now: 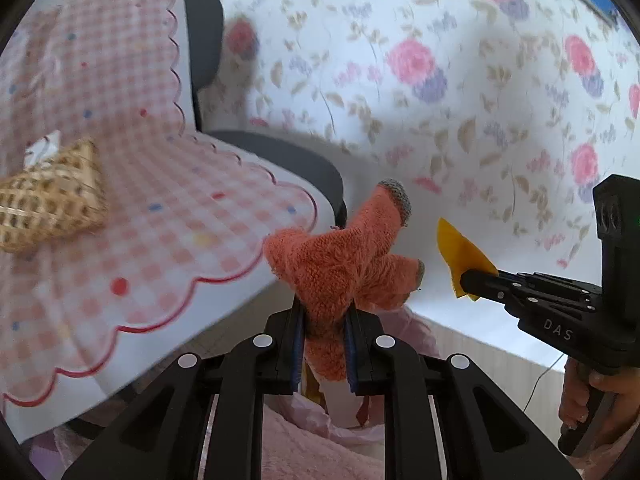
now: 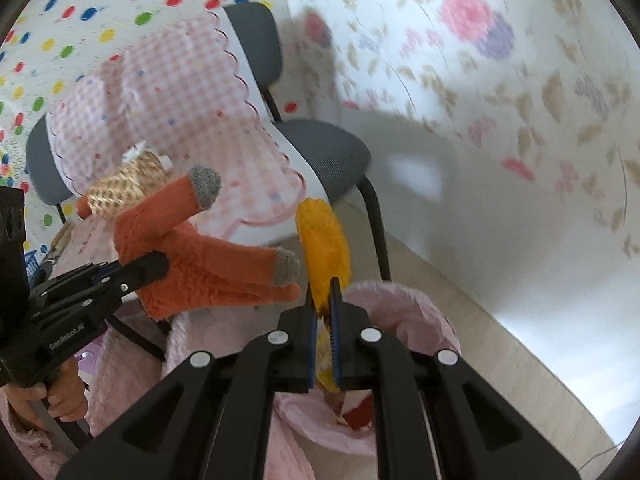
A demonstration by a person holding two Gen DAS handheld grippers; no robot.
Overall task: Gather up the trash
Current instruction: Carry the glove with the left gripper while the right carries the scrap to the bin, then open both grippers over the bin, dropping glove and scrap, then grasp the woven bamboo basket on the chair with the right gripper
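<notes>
My left gripper [image 1: 324,316] is shut on an orange knitted glove [image 1: 340,264] with grey fingertips, which sticks up from between the pads. To its right, my right gripper [image 1: 476,278] pinches a thin yellow scrap [image 1: 456,248]. In the right wrist view the right gripper [image 2: 323,300] is shut on that yellow scrap [image 2: 324,248], and the left gripper [image 2: 152,266] holds the glove [image 2: 208,272] just to the left of it. Both hang over a bin lined with a pink bag [image 2: 404,308], whose rim also shows below the left fingers [image 1: 288,432].
A table under a pink checked cloth [image 1: 120,120] stands left, bearing a woven basket [image 1: 52,200]. A grey chair [image 2: 328,144] sits behind it against a floral wall covering [image 1: 440,80]. A person's hand [image 1: 580,400] grips the right handle. Pale floor [image 2: 520,340] lies right.
</notes>
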